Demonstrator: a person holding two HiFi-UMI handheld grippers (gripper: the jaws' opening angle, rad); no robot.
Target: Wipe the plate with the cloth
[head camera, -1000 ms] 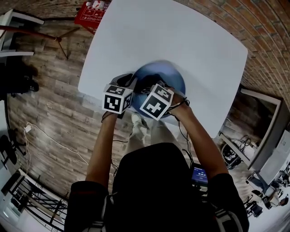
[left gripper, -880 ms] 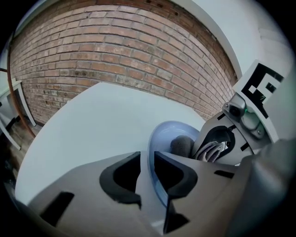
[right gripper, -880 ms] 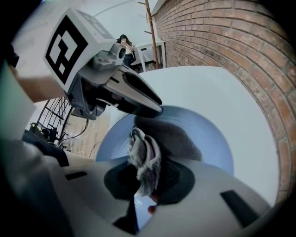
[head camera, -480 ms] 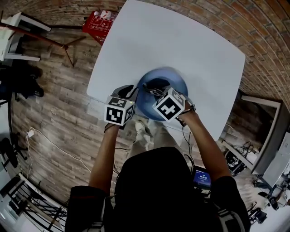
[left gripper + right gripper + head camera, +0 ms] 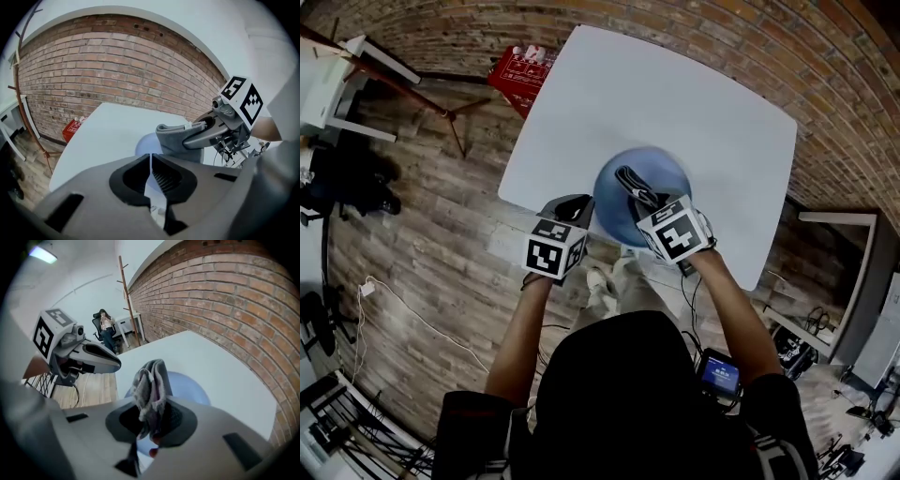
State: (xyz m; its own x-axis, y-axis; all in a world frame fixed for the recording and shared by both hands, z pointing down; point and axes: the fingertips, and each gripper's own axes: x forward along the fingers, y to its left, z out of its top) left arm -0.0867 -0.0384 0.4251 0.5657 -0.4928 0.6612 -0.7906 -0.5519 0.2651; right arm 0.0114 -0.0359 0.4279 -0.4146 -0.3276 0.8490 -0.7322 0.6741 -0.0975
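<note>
1. Plate [image 5: 654, 173]: I am seeing a round, plain, pale blue plate. It is sitting at the near edge of the white counter [image 5: 675, 94], directly in front of the person. Its outline is reading slightly soft in the head view.
2. Cloth [image 5: 151, 380]: I am seeing a grey cloth bunched into upright folds, with a small white tag showing in the left gripper view. It is hanging over the middle of the plate. I cannot tell whether it is touching the plate's surface.
3. Right tongs [image 5: 151, 420]: these are clamping tight on the lower part of the cloth, and the folds are standing up out of the jaws.
4. Left tongs [image 5: 151, 172]: these are drawn together to a thin slit. A pale sliver is running through the slit, and I am taking it for the plate's left rim, which lies just beyond the tips.
5. Surroundings: a brick wall [image 5: 117, 61] is curving round behind the counter. A red crate [image 5: 522, 70] is lying on the plank floor [image 5: 422, 216] beside the counter's far left corner. A wooden coat stand [image 5: 125, 291] and a seated person [image 5: 107, 324] are showing far off in the right gripper view.
6. In the way: the right tongs, their marker cube [image 5: 677, 232] and the cloth are covering the plate's centre and near rim in the head view.
</note>
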